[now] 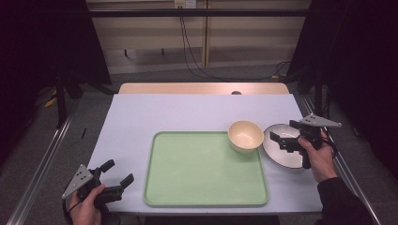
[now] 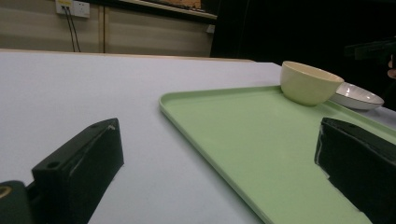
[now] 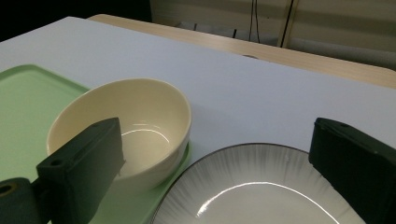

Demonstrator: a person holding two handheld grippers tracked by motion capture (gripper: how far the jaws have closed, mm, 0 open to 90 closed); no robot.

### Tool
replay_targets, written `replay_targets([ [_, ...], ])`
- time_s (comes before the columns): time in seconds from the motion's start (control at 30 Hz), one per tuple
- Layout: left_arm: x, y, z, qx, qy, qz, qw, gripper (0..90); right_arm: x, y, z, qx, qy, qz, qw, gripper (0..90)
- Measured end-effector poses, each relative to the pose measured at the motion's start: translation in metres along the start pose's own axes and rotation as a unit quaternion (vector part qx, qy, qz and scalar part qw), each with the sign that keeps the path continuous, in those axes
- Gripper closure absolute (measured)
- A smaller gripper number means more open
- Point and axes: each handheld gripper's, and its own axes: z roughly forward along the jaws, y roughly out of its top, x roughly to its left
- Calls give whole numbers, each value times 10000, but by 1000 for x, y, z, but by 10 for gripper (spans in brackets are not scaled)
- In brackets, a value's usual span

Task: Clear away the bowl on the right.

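Observation:
A cream bowl [image 1: 245, 136] stands empty on the far right corner of a pale green tray [image 1: 206, 168]. Just right of the tray, a white plate [image 1: 281, 149] with a dark rim lies on the table. My right gripper [image 1: 283, 131] hovers open over the plate's far left part, jaws pointing left toward the bowl. In the right gripper view the bowl [image 3: 140, 121] and plate [image 3: 252, 186] lie close below the wide-apart jaws. My left gripper [image 1: 118, 171] is open and low at the table's front left, beside the tray [image 2: 261, 140], holding nothing.
The table has a pale lilac top [image 1: 187, 112] with a wooden strip [image 1: 202, 88] along its far edge. Metal rails [image 1: 42, 159] run along both sides. Cables [image 1: 187, 51] hang down the back wall. The tray's middle is bare.

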Motion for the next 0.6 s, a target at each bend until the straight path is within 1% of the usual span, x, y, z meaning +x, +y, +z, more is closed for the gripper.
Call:
replay_targets([
  [0.1,0,0,0,19,2,22,10000,12,0,-3,-6,-39,-46,27,10000,29],
  [0.3,-1,0,0,-7,-15,-17,10000,12,-2,-12,-19,-98,-121,37,9999,27],
  [0.33,-1,0,0,-10,-14,-17,10000,12,-2,-13,-22,-89,-79,17,9999,27],
  [0.37,-1,0,0,-7,-14,-21,10000,12,-1,-14,-24,-92,-95,34,9999,29],
  [0.43,-1,0,0,-11,-7,-18,10000,12,-1,-16,-29,-125,-100,-18,9999,29],
  [0.6,-1,0,0,-10,2,-17,10000,12,1,-26,-41,-146,-107,20,9998,29],
])
